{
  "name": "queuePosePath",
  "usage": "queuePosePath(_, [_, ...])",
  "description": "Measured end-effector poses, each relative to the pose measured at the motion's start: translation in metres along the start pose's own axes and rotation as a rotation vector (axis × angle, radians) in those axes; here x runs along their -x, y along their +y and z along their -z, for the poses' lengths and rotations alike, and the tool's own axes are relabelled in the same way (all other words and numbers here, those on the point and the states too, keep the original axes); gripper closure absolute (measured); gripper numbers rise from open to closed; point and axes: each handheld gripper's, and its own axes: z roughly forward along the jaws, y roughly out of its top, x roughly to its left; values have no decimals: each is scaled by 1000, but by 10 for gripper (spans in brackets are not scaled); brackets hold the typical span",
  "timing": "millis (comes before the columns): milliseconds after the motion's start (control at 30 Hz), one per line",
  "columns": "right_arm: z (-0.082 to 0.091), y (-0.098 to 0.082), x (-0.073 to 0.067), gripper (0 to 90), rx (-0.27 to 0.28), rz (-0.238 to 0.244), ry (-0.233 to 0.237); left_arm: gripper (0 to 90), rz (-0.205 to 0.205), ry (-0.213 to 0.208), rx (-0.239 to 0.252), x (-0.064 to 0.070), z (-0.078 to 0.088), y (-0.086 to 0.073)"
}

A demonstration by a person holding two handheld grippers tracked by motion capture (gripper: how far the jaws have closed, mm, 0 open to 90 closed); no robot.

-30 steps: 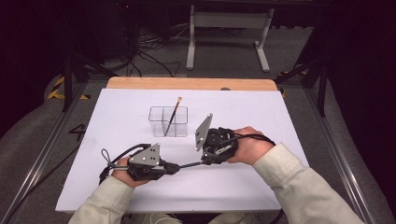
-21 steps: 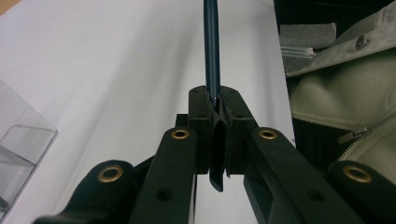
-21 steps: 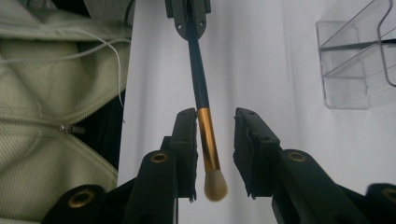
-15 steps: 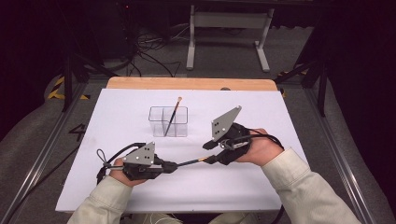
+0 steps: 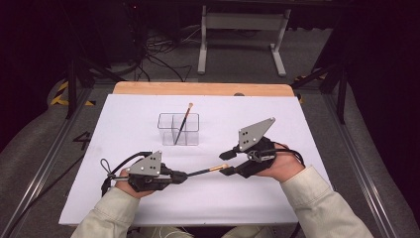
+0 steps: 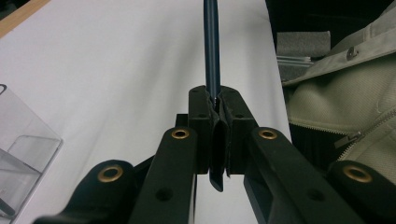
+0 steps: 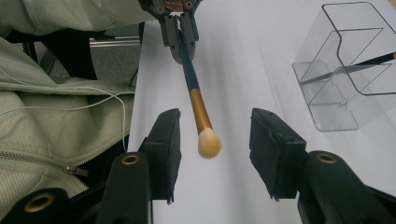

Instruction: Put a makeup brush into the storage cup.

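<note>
A makeup brush (image 5: 200, 172) with a dark handle, gold ferrule and pale bristles lies level above the white table. My left gripper (image 5: 181, 175) is shut on its handle end, and in the left gripper view the handle (image 6: 211, 46) runs straight out from the pinched jaws (image 6: 215, 100). My right gripper (image 5: 225, 163) faces it from the right. Its jaws have just been opening and stand apart. In the right gripper view the bristle head (image 7: 208, 142) hangs between the right gripper's (image 7: 215, 119) pads and touches neither. The left gripper (image 7: 177, 28) shows beyond.
A clear divided organizer box (image 5: 178, 130) stands at mid-table with a second brush (image 5: 185, 116) leaning in it; it also appears as the box (image 7: 345, 70) and the box (image 6: 23, 154). A white sheet (image 5: 124, 114) covers the table, with a wooden edge (image 5: 198, 89) at the back.
The right gripper has opened and drawn back to the right, away from the organizer box and off the brush's bristle end. The left gripper has stayed put with the brush.
</note>
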Motion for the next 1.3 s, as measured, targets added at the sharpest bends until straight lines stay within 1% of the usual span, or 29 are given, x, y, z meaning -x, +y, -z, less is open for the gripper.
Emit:
queuePosePath(33, [0,0,0,551,0,0,0,846,0,0,0,0,0,0])
queuePosePath(100, [0,-3,0,571,30,-2,-2,846,-1,-1,7,0,0,0])
queuePosePath(200, [0,-7,-1,588,58,-10,-4,846,1,-5,12,0,1,-1])
queuePosePath(267, [-1,-10,-1,597,66,-9,-11,846,1,-7,13,0,0,-1])
queuePosePath(367, [-2,-14,-1,616,92,-14,-9,846,-3,-10,15,0,0,-1])
queuePosePath(433, [-3,-16,-2,626,105,-25,-1,846,-5,-9,17,0,0,-1])
queuePosePath(533, [-4,-18,-1,635,120,-27,2,846,-5,-8,19,0,1,-1])
queuePosePath(600, [-4,-19,-1,642,137,-31,15,846,-5,-11,20,0,0,-1])
queuePosePath(700, [-3,-20,-2,707,149,-32,18,846,-5,-11,21,-1,1,-2])
queuePosePath(767, [-2,-20,-2,751,152,-31,22,846,-3,-8,21,0,0,-2])
queuePosePath(833, [-3,-20,-2,809,145,-19,22,846,-5,-5,19,-1,0,-2])
queuePosePath(867, [-3,-20,-3,822,142,-17,25,846,-5,-7,20,-1,0,-3])
queuePosePath(1000, [-3,-20,-3,829,139,-7,24,846,-6,-8,19,-1,0,-3])
queuePosePath(1100, [-2,-20,-3,835,139,-10,33,846,-10,-8,19,-1,-1,-3])
queuePosePath(1300, [-3,-20,-2,840,122,-3,47,845,-10,-9,14,-1,-1,-3])
